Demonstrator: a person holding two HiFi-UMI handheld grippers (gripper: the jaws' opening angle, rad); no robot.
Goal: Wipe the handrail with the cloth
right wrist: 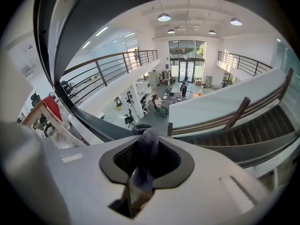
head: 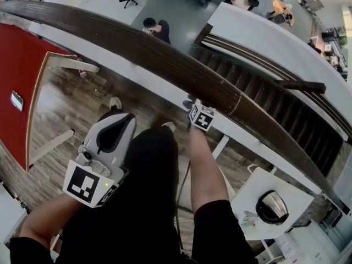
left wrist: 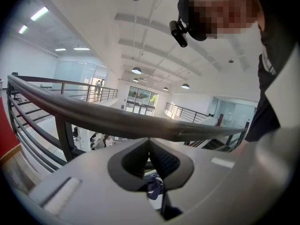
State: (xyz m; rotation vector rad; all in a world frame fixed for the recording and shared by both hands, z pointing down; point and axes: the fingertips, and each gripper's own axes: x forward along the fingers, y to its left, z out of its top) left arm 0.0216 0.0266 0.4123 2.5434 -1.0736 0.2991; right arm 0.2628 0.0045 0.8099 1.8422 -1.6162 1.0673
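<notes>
Right gripper (right wrist: pixel 146 143) is clamped on the cloth (right wrist: pixel 148 149), a dark grey bunch that stands up between the jaws and pokes out past their tips. Left gripper (left wrist: pixel 149 143) has its jaws together with nothing between them, and I hold it low, near my body.

The handrail (head: pixel 165 59) lies just beyond the right gripper, on its far side. Its long axis runs from far left to near right, with a slight curve. The right gripper is the nearer one: its marker cube sits at the near edge of the rail, while the left is well apart from it. No view confirms contact between cloth and rail. The coming stroke should, in my judgement, follow that long axis.

The rail is dark brown wood, smooth and slightly glossy, with a visible joint seam to the right of the gripper.
</notes>
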